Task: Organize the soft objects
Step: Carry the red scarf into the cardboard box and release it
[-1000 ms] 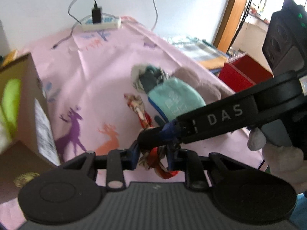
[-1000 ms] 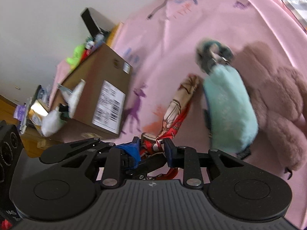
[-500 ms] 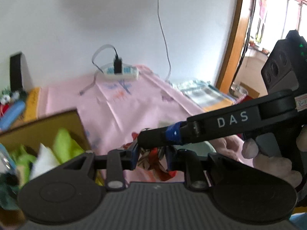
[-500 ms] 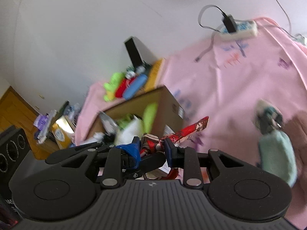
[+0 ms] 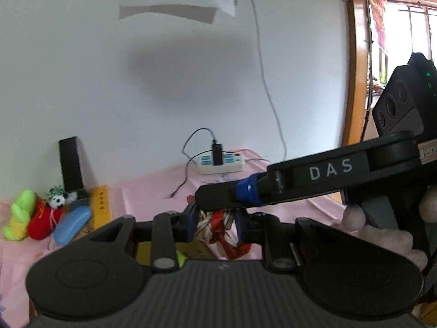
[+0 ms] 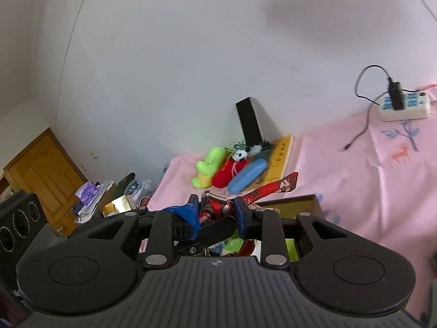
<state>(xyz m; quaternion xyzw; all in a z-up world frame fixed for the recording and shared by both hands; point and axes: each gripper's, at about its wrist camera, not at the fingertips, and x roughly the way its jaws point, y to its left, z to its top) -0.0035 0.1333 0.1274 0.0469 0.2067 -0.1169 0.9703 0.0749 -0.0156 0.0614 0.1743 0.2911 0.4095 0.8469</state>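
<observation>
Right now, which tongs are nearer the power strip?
Right, probably. The power strip lies off to the right of the right tongs, while the left tongs sit on their far side, left; both tips meet at the same scarf.

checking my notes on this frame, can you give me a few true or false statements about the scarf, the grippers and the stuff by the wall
1. Both grippers grip the red patterned scarf. True: the left gripper and the right gripper are each shut on it.
2. The white power strip has nothing plugged in. False: a black plug sits in it.
3. The blue case lies beside the red plush. True.
4. The green plush is inside the cardboard box. False: it lies on the pink cloth by the wall.
</observation>
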